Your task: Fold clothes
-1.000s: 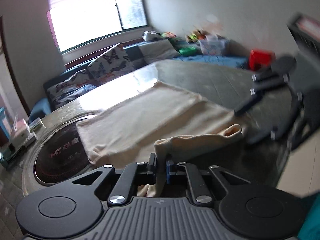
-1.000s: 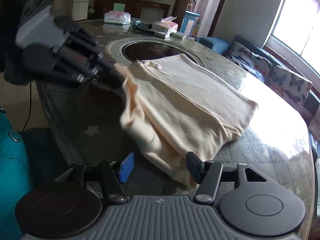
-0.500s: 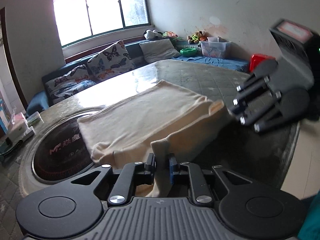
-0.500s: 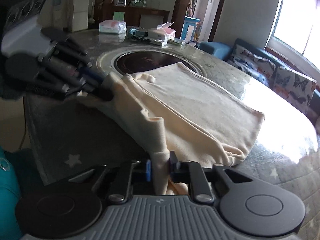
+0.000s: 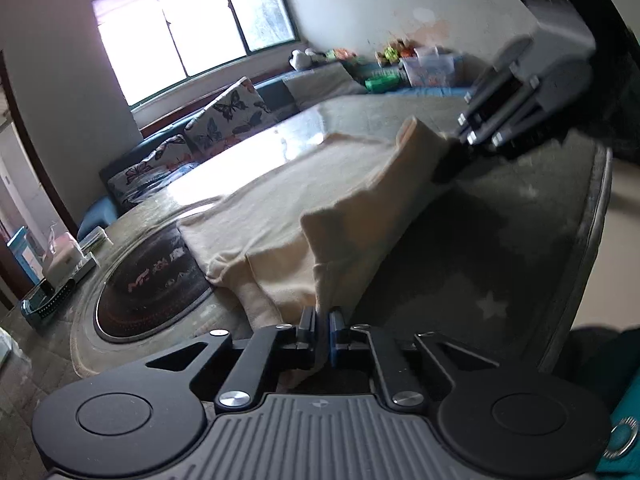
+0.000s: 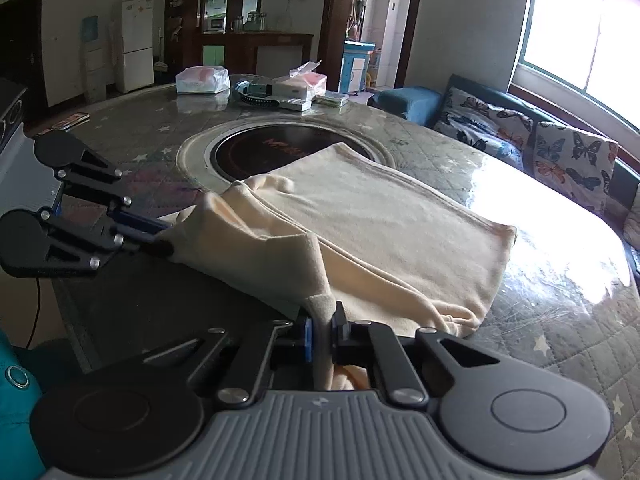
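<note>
A large round table (image 6: 520, 272) under a quilted, star-printed clear cover fills the room, its glossy top throwing back window glare toward the far edge. Set into the table's centre is a dark, round inset cooktop (image 6: 264, 148) ringed in pale metal, with reddish lettering too blurred to read. A sofa (image 6: 500, 128) with butterfly-print cushions runs along the wall beyond the far edge, under the window. A white refrigerator (image 6: 137, 44) and dark wooden shelving stand at the back of the room.

The cream garment (image 6: 380, 232), a soft knit already folded to a long rectangle, lies across the middle of the table, one end overlapping the cooktop's rim. Its near edge is raised off the table and stretched between the two tools.

The left gripper (image 5: 323, 330) has its jaws clamped together on a bunched corner of that edge; the right gripper (image 6: 320, 334) has its jaws pinched on the other corner, the fabric standing up in a peak between the blue pads.

A tissue box (image 6: 298, 84), a plastic-wrapped packet (image 6: 202, 80) and small boxes crowd the table's far left edge. A teal sleeve (image 6: 16, 420) shows at the near edge.
</note>
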A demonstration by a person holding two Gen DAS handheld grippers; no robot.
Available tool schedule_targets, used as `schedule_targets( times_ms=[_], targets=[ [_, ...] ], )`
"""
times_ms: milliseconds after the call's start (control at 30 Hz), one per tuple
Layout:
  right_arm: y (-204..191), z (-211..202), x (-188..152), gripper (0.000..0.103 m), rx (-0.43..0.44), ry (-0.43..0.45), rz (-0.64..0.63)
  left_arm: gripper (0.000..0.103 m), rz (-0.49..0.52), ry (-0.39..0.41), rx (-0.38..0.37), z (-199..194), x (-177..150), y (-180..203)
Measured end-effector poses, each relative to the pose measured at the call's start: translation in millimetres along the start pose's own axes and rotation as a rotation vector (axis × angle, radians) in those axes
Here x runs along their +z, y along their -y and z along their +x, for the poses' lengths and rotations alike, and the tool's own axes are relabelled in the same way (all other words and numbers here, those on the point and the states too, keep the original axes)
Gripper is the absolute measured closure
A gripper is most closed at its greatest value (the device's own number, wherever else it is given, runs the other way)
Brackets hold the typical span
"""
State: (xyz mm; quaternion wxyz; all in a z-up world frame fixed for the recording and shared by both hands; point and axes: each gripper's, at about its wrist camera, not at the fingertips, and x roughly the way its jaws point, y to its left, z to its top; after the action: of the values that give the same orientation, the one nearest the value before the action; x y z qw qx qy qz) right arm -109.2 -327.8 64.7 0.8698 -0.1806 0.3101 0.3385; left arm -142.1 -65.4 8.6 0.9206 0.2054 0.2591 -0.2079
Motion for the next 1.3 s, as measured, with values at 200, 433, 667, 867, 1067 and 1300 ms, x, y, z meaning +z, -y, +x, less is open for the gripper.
schedule_targets(
  times_ms=[200, 433, 667, 867, 1067, 1300],
  targets=[
    [-11, -24, 2, 0.096, -0.01, 0.043, -0.028, 0.099, -0.059, 0.05, -0.025, -31, 8, -8],
    [-34, -69, -3, 0.096, 0.03, 0.038, -0.044, 0.099, -0.103, 0.072, -0.079, -79, 2, -6],
    [-45, -80, -4, 0.097, 0.036, 0.035, -0.037, 0.099, -0.14, 0.1, -0.043, -71, 16, -12],
    [-18, -67, 12, 0.097, 0.013, 0.053, 0.019, 0.099, -0.159, 0.115, -0.008, -35, 47, -36],
    [25, -34, 37, 0.097, -0.019, 0.041, 0.065, 0.098, -0.184, 0.091, 0.021, 24, 79, -60],
    [78, 28, 57, 0.098, -0.075, -0.002, 0.133, 0.098, -0.204, 0.015, 0.07, 107, 94, -75]
  ],
)
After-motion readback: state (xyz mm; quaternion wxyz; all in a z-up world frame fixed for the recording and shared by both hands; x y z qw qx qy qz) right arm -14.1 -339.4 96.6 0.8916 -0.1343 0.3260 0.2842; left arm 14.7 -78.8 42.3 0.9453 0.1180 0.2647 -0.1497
